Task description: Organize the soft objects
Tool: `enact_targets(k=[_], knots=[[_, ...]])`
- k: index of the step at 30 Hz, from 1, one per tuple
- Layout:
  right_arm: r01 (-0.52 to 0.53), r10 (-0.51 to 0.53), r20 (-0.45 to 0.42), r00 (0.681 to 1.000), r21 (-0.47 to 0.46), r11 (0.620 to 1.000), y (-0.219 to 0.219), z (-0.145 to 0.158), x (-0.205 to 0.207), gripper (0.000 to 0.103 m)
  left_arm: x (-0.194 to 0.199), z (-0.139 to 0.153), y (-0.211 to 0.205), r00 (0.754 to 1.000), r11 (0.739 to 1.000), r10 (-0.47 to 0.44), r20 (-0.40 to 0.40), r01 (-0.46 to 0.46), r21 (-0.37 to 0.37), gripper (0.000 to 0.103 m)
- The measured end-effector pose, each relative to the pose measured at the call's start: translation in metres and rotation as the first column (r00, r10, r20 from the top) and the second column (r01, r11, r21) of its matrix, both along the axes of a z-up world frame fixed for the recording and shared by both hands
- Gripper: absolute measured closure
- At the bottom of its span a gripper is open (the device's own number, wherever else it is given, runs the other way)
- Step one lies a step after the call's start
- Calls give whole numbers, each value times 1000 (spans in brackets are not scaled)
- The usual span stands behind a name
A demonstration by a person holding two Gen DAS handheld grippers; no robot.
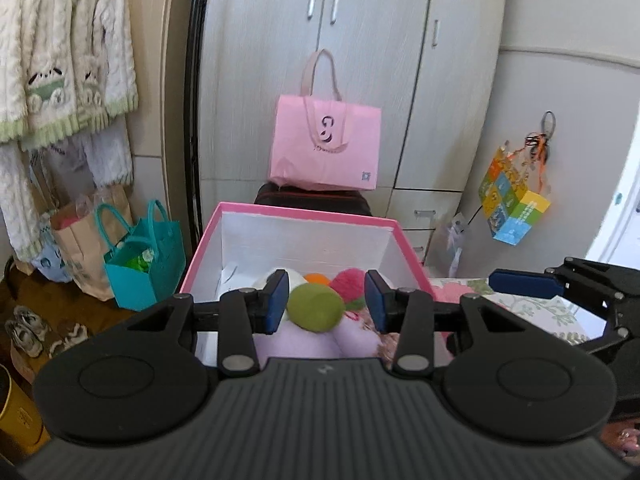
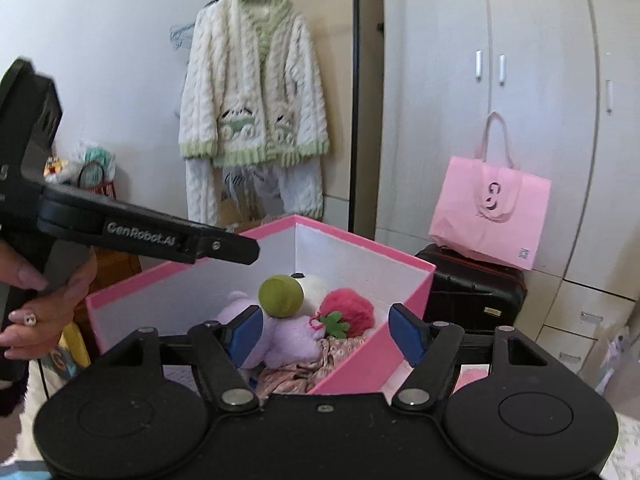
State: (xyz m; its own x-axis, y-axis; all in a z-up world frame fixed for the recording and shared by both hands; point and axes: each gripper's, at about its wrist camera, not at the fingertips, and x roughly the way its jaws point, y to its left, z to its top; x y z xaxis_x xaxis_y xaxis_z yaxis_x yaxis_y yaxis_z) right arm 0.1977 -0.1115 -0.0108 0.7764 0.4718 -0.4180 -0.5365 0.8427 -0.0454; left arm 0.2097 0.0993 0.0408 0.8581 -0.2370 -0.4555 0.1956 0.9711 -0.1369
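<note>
A pink box point(image 1: 304, 216) point(image 2: 360, 242) with white inner walls stands open in front of both grippers. Inside lie a green ball point(image 1: 316, 308) point(image 2: 280, 296), a purple plush point(image 2: 288, 340), a white plush point(image 2: 316, 286), a red fluffy strawberry point(image 2: 348, 308) and floral cloth point(image 2: 296, 372). My left gripper point(image 1: 328, 300) hangs over the box's near side, its pads a small gap apart and empty. The ball shows through that gap but rests lower, on the plush toys. My right gripper point(image 2: 326, 332) stands open and empty above the box's near corner.
A pink tote point(image 1: 324, 144) sits on a black suitcase point(image 2: 472, 292) against the wardrobe behind the box. A teal bag point(image 1: 144, 272), paper bags and shoes point(image 1: 28, 328) crowd the floor at left under a hanging cardigan point(image 2: 252, 92). A floral bedcover point(image 1: 520, 308) lies at right.
</note>
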Motion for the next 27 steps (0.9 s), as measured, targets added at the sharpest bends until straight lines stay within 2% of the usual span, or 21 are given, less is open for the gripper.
enact_targets(k=[5, 12, 16, 22, 24, 27], knots=[[54, -54, 0, 999, -1, 999, -8, 5, -24, 26, -31, 2, -4, 1000, 1000, 0, 22, 0, -9, 61], [135, -136, 28, 990, 29, 990, -29, 8, -60, 26, -84, 11, -30, 991, 996, -80, 109, 75, 49, 58], [171, -174, 53, 983, 50, 984, -42, 12, -83, 26, -105, 12, -40, 985, 993, -110, 133, 105, 44, 55], [234, -240, 102, 966, 63, 970, -53, 13, -118, 26, -132, 5, -42, 987, 995, -97, 131, 97, -1, 50], [253, -260, 92, 961, 83, 964, -58, 10, -128, 26, -142, 3, -43, 987, 996, -92, 136, 94, -9, 49], [279, -287, 85, 954, 93, 956, -64, 6, -142, 24, -152, -1, -50, 985, 997, -81, 151, 78, 25, 48]])
